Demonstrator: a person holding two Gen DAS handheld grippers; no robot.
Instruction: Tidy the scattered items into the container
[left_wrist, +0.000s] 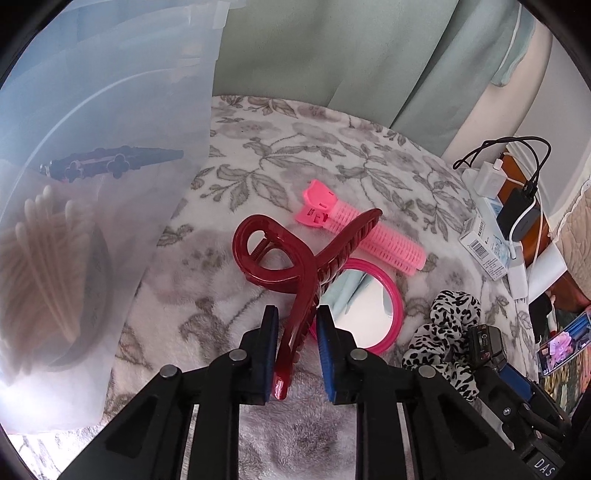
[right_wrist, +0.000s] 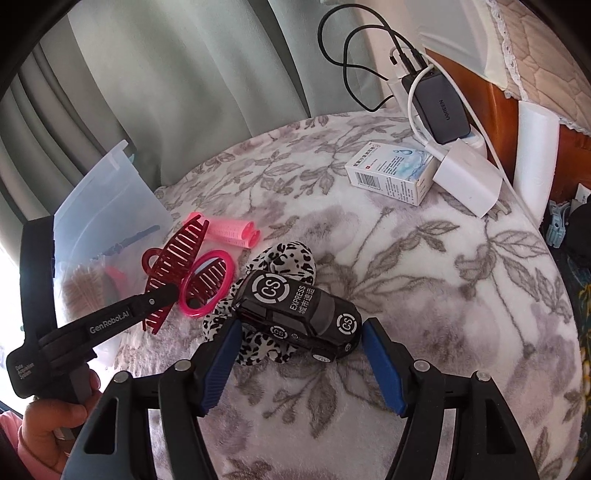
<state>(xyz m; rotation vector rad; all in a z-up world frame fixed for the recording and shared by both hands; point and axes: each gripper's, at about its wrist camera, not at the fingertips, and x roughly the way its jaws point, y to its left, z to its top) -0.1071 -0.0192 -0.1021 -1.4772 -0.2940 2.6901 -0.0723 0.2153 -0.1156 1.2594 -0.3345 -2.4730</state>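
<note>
Left tongs (left_wrist: 297, 349) closed down to a narrow gap, right tongs (right_wrist: 301, 363) spread wide, both angled downward

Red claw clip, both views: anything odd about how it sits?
Yes. The red claw clip stands tilted between the left tool's pads, its teeth overhanging the pink mirror, which reflects them. Whether both pads grip it is unclear. Nothing looks broken or spilled.

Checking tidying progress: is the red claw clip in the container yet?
Out. The red claw clip stands between the left gripper fingers, outside the container.
</note>
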